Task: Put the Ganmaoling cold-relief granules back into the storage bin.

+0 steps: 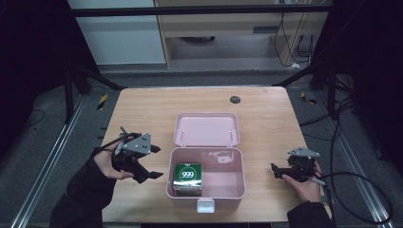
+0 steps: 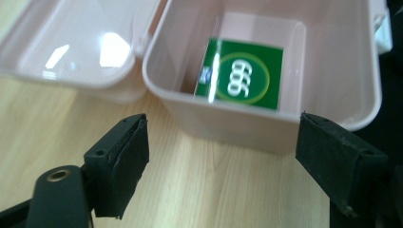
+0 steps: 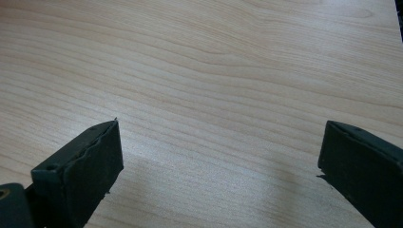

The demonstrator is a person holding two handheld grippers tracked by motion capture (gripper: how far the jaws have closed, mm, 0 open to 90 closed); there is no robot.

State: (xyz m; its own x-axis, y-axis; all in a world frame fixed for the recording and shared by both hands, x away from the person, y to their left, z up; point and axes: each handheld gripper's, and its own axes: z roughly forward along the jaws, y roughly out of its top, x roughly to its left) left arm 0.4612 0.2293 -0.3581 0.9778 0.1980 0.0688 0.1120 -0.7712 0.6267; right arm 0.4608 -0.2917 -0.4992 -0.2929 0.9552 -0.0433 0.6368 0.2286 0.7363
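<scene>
1. Table: light wood-grain top, rectangular, with a dark round grommet near the far edge. The grain shows clearly in the right gripper view, with a soft shadow between the jaws.
2. Pink box: stands near the middle of the near half of the table, its hinged lid folded back flat behind it. A white latch tab projects from the near wall.
3. Green carton: marked "999", inside the pink box, against its left wall.
4. Left hand-held gripper: just left of the pink box, pointing toward it. Jaws stand apart with nothing between them; in the left gripper view they frame the box wall without touching it.
5. Right hand-held gripper: right of the pink box, clear of it, over bare table. Jaws stand wide apart, empty.
6. Room: dim surroundings, grey carpeted floor, metal rails along both sides of the table, black cables on the floor at right, a pale cabinet and a wooden desk frame beyond the far edge.
</scene>
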